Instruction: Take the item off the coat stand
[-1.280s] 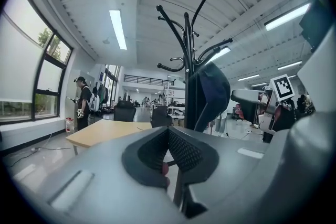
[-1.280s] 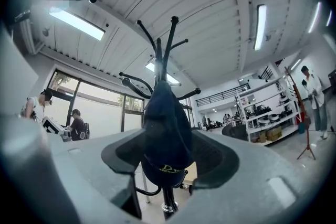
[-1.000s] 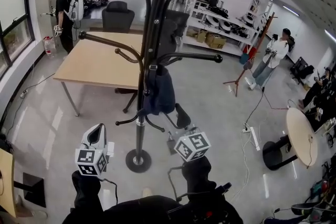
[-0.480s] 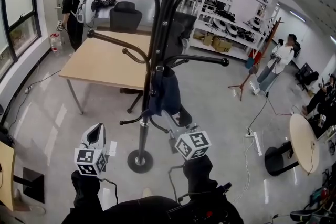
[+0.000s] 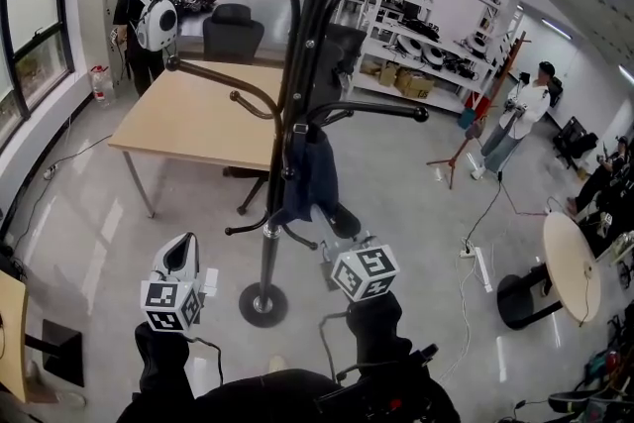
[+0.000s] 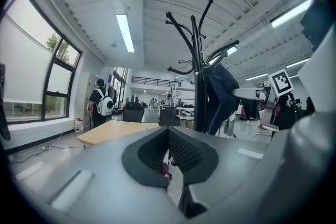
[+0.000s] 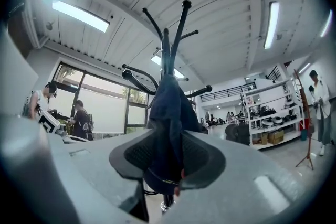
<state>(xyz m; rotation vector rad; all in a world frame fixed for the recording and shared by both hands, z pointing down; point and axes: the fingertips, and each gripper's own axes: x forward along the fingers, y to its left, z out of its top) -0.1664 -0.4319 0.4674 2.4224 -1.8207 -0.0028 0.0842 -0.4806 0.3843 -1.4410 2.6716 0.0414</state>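
Observation:
A black coat stand (image 5: 297,64) rises in front of me with a dark blue cloth item (image 5: 309,175) hanging from one of its hooks. My right gripper (image 5: 332,219) reaches up to the item's lower end. In the right gripper view its jaws have just been closing, and the blue cloth (image 7: 169,107) fills the gap between the pads of the right gripper (image 7: 167,138). My left gripper (image 5: 183,255) stays low and left of the pole, apart from it. The left gripper (image 6: 168,131) has its tips together with nothing between them.
A wooden table (image 5: 188,119) and an office chair (image 5: 233,30) stand behind the stand. A person with a white backpack (image 5: 149,20) is at the far left and another person (image 5: 515,114) at the right. A round table (image 5: 570,263) and a floor cable (image 5: 477,258) lie to the right. The stand's base (image 5: 260,304) is near my feet.
The right gripper's jaws have drawn in on the bottom of the blue item. The person with the backpack has turned and stepped right. The left gripper has not moved.

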